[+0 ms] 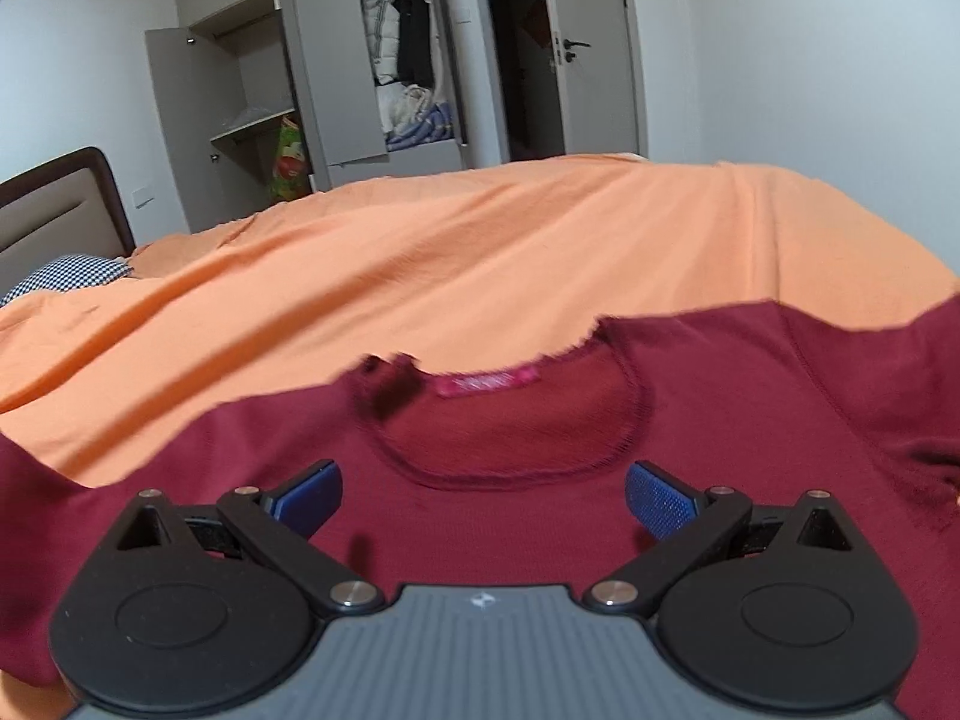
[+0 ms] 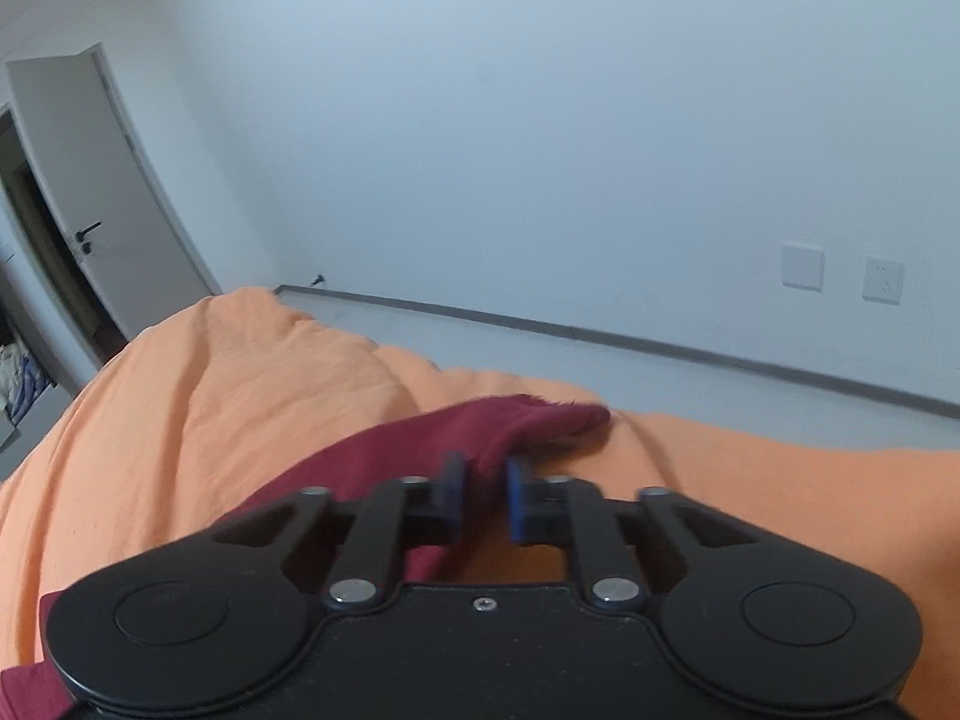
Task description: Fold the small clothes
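1. The dark red top (image 1: pixel 750 420) lies spread on the bed's orange cover (image 1: pixel 480 252), neckline and pink label (image 1: pixel 487 384) facing up. No fold shows in the body yet, so I'd judge the job barely begun.
2. The left gripper (image 1: pixel 483 501) hovers over the chest just below the collar, its blue fingertips (image 1: pixel 657 501) spread wide with nothing between them.
3. The right gripper (image 2: pixel 485 492) has its jaws drawn nearly together around a raised ridge of the sleeve (image 2: pixel 516 420); it looks pinched, though blur makes contact hard to confirm.
4. Left to do, I'd say: sleeves in, then the body doubled over.
5. The top is a fine, soft knit with a stitched round collar; it drapes limply. The cover is matte and rumpled into long, shallow creases.
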`<state>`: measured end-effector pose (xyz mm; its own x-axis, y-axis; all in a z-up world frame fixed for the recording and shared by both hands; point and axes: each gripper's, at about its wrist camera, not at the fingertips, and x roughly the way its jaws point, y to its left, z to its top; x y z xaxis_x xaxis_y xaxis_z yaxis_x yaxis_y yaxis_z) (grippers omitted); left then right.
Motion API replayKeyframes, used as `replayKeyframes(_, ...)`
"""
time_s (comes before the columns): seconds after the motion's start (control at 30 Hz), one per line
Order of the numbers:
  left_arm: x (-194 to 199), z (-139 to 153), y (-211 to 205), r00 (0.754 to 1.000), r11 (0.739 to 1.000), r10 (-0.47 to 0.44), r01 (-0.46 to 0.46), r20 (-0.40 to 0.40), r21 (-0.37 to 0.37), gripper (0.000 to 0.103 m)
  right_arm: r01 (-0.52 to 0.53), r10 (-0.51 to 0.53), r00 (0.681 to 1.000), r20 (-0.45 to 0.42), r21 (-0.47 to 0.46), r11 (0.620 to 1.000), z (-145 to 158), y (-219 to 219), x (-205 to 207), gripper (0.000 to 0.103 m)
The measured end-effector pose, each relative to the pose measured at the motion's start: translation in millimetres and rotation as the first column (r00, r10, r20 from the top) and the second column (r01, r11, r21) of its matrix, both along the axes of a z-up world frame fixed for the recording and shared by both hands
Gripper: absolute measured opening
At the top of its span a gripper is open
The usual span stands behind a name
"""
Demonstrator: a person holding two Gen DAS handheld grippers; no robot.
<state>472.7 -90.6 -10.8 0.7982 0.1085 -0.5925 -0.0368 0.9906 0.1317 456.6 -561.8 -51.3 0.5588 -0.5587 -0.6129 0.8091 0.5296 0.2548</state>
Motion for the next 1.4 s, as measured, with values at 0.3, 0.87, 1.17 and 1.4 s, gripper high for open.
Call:
replayKeyframes(0.3,-20,42,63,0.995,0.992,0.073,-0.066,0.066,-0.104,0.103,-0.213,0.232,0.972,0.043,-0.267,0.940,65,70,22,0.007)
replayKeyframes(0.87,-64,56,186,0.960,0.946,0.260,-0.231,0.108,-0.229,0.103,-0.834,0.880,0.418,-0.225,-0.479,0.273,77,418,59,0.007)
replayKeyframes(1.17,-79,38,216,0.970,0.933,0.217,-0.173,0.111,-0.315,0.103,-0.920,0.894,0.227,-0.385,-0.387,0.067,20,509,15,0.007)
replayKeyframes(1.4,-68,33,200,0.983,0.921,0.136,-0.080,0.123,-0.380,0.103,-0.909,0.866,0.144,-0.480,-0.410,-0.076,5,517,-3,0.016)
